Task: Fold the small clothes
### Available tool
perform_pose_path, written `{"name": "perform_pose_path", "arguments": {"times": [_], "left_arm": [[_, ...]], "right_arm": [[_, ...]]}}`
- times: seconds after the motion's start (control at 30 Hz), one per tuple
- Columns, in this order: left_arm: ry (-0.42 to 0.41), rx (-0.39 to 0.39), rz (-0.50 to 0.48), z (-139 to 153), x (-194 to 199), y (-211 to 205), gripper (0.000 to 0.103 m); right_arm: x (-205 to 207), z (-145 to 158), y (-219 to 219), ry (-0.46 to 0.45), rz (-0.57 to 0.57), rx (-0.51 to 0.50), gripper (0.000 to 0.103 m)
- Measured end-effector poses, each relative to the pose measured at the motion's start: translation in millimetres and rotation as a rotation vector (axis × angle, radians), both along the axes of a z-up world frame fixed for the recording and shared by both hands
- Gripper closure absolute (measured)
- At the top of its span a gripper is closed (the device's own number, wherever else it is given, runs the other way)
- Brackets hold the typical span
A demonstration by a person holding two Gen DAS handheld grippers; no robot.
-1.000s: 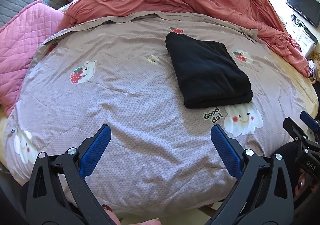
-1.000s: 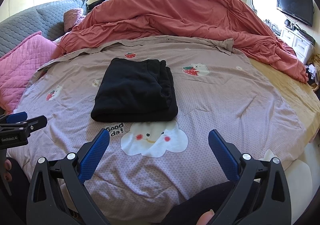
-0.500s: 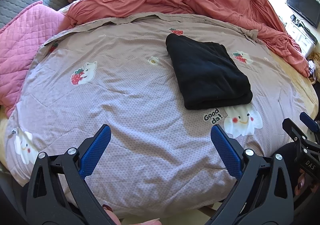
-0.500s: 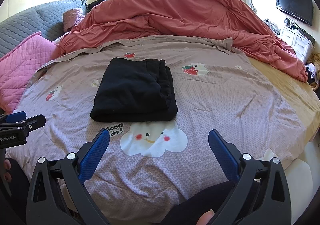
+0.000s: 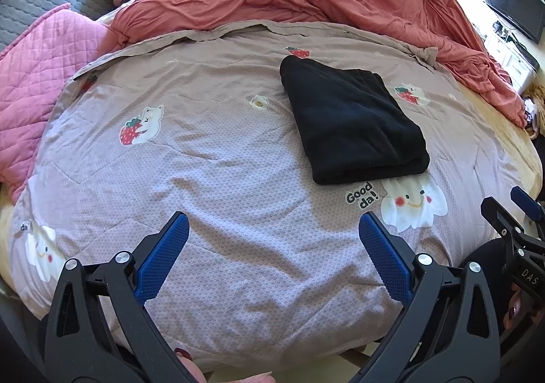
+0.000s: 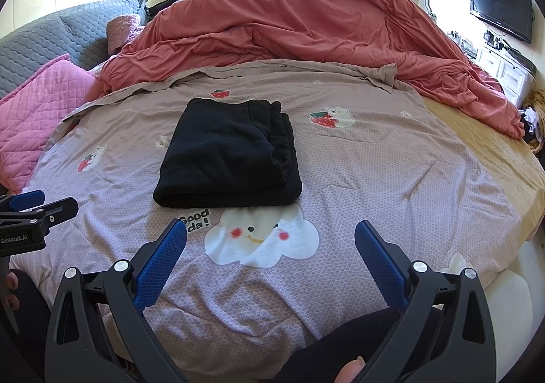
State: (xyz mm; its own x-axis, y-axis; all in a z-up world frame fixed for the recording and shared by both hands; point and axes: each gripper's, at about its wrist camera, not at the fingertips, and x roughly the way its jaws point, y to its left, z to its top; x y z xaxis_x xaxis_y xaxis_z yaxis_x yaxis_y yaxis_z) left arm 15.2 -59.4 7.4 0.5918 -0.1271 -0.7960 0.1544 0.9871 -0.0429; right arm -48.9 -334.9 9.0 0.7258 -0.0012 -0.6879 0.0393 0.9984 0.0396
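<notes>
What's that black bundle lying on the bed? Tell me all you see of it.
The black, soft, fleecy-looking folded garment lies flat on the mauve cartoon-print quilt, a neat rectangle of several layers, with stacked edges along one side and a rounded fold at the near end. It sits just beyond the "Good da!" print. Neither tool touches it.

No visible change beyond a very slight shift of both views.
</notes>
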Motion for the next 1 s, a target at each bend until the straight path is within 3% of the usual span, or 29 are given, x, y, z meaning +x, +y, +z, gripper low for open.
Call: {"name": "perform_pose_path", "arguments": {"times": [0.47, 0.63, 0.8, 0.9, 1.0], "left_arm": [[0.003, 0.002, -0.027, -3, -1, -6, 0.009], [0.027, -0.040, -0.023, -8, 4, 5, 0.009], [0.038, -0.063, 0.093, -13, 28, 58, 0.009], [0.041, -0.042, 0.248, -20, 56, 121, 0.009], [0.069, -0.036, 0.408, -32, 79, 194, 0.009]], "right_arm": [[-1, -1, -3, -0.004, -0.016, 0.005, 0.005], [-6, 5, -21, -0.025, -0.087, 0.042, 0.005], [-22, 21, -94, -0.093, -0.304, 0.050, 0.005], [-42, 13, -176, -0.097, -0.529, 0.046, 0.005], [-76, -17, -265, -0.038, -0.813, 0.009, 0.005]]}}
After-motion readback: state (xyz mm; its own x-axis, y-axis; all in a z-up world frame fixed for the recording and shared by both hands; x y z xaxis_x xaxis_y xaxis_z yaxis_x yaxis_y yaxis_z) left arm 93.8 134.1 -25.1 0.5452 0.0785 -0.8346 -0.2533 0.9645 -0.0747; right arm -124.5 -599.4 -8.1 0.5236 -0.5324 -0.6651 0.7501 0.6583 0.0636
